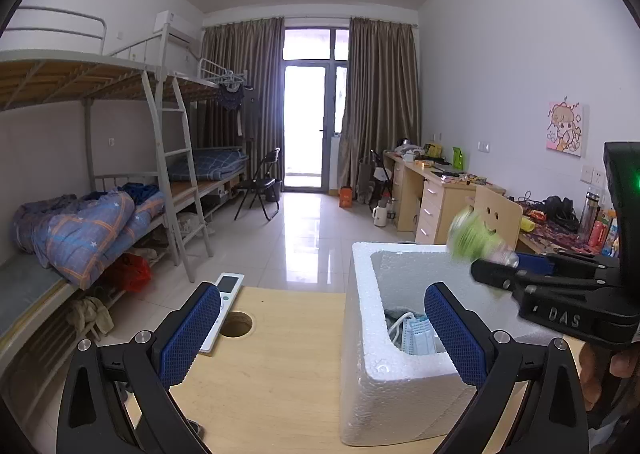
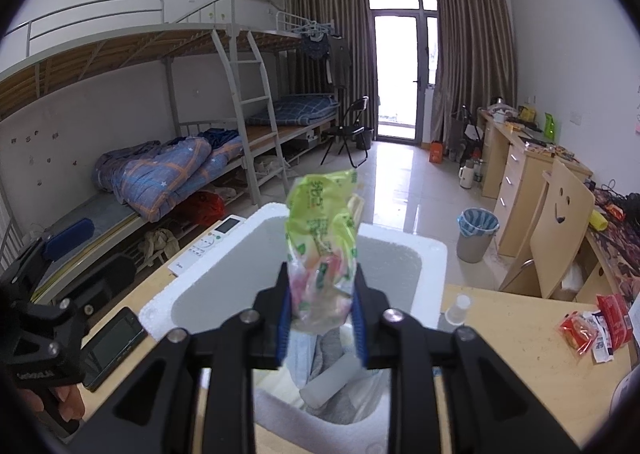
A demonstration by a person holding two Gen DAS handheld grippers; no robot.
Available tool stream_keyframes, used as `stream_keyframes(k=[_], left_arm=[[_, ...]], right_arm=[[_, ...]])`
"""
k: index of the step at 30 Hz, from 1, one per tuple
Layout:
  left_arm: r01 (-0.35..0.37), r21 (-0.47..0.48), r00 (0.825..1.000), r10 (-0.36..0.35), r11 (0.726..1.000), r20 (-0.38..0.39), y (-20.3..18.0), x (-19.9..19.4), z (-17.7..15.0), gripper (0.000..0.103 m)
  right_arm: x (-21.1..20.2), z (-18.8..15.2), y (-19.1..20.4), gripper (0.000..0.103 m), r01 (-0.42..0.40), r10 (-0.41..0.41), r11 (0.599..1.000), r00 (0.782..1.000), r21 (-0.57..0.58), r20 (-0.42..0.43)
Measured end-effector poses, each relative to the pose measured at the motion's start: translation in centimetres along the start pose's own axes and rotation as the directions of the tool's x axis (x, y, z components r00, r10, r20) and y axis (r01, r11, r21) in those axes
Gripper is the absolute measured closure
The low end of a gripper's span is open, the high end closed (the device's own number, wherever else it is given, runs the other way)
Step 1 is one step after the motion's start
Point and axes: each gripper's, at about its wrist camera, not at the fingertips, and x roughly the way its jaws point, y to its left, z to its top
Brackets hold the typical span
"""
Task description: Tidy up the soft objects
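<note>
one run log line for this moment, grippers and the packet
right gripper: green snack packet between jaws, over foam box | left gripper: open, empty, by box | packet not yet in box

At frame centre the right gripper (image 2: 321, 314) has a green snack packet (image 2: 322, 250) standing upright between its blue pads, above an open white foam box (image 2: 430, 266). At the lower left edge is the left gripper (image 2: 44, 266).

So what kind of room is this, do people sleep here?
Probably a shared dorm room. Metal bunk beds with a rumpled quilt line one wall, study desks line the other, and a folding chair stands by the curtained balcony door.
</note>
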Motion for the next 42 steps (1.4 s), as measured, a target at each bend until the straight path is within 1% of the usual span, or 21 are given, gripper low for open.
stream_keyframes(k=[2, 3, 5, 8, 14, 20, 22, 24, 28, 29, 30, 32, 35, 38, 42], left_arm=[[-0.001, 0.001, 1.000, 0.001, 1.000, 0.002, -0.4, 0.0, 0.1, 0.001], [-0.001, 0.000, 1.000, 0.001, 1.000, 0.003, -0.5, 0.1, 0.1, 0.001], [0.000, -0.001, 1.000, 0.000, 1.000, 0.003, -0.4, 0.1, 0.1, 0.001], [-0.001, -0.002, 1.000, 0.001, 1.000, 0.004, -0.5, 0.1, 0.2, 0.001], [0.007, 0.000, 1.000, -0.007, 1.000, 0.009, -0.9, -0.2, 0.4, 0.001], [0.013, 0.013, 1.000, -0.014, 1.000, 0.026, -1.4, -1.4, 0.9, 0.001], [0.015, 0.014, 0.999, -0.016, 1.000, 0.031, -1.7, -2.0, 1.1, 0.001], [0.013, 0.025, 0.999, -0.013, 1.000, 0.031, -2.1, -2.6, 1.2, 0.001], [0.033, 0.033, 0.998, -0.034, 0.999, 0.046, -3.6, -4.9, 1.0, 0.001], [0.038, 0.033, 0.998, -0.040, 0.999, 0.050, -3.8, -5.5, 0.9, 0.001], [0.049, 0.030, 0.997, -0.050, 0.998, 0.054, -4.2, -6.4, 0.9, 0.001], [0.067, 0.029, 0.996, -0.069, 0.997, 0.060, -4.7, -7.8, 0.6, 0.001], [0.067, 0.023, 0.995, -0.068, 0.998, 0.075, -5.4, -10.0, 0.1, 0.001], [0.045, 0.041, 0.995, -0.049, 0.998, 0.090, -6.3, -11.9, -0.4, 0.001], [0.035, 0.061, 0.993, -0.042, 0.998, 0.106, -7.6, -14.1, -0.9, 0.001]], right_arm=[[0.2, 0.1, -0.2, 0.037, 0.009, -0.009, 1.000, 1.000, 0.008, 0.001], [0.2, 0.2, -0.2, 0.035, 0.011, -0.011, 1.000, 1.000, 0.007, -0.001], [0.2, 0.2, -0.2, 0.035, 0.012, -0.012, 1.000, 1.000, 0.014, 0.005], [0.2, 0.2, -0.1, 0.032, 0.017, -0.017, 1.000, 1.000, 0.011, 0.006], [0.2, 0.1, -0.1, 0.032, 0.014, -0.014, 1.000, 1.000, 0.016, 0.004], [-0.7, 0.1, -0.1, 0.032, 0.020, -0.021, 0.999, 1.000, 0.025, 0.021], [-1.4, -0.1, -0.2, 0.030, 0.029, -0.029, 0.999, 0.999, 0.030, 0.024], [-2.4, -0.3, -0.5, 0.025, 0.051, -0.052, 0.998, 0.998, 0.044, 0.034], [-4.9, -0.5, -0.7, 0.022, 0.083, -0.086, 0.995, 0.995, 0.046, 0.048], [-5.7, -0.5, -0.6, 0.017, 0.092, -0.095, 0.995, 0.994, 0.045, 0.055], [-6.3, -0.6, -0.6, 0.008, 0.096, -0.099, 0.994, 0.993, 0.048, 0.063], [-8.3, -1.0, -0.7, 0.001, 0.099, -0.104, 0.993, 0.990, 0.057, 0.091], [-11.4, -1.9, -1.0, 0.001, 0.117, -0.128, 0.989, 0.983, 0.086, 0.133], [-13.5, -2.8, -1.2, 0.000, 0.121, -0.135, 0.987, 0.980, 0.102, 0.145], [-15.2, -4.0, -1.3, 0.000, 0.125, -0.142, 0.986, 0.977, 0.110, 0.156]])
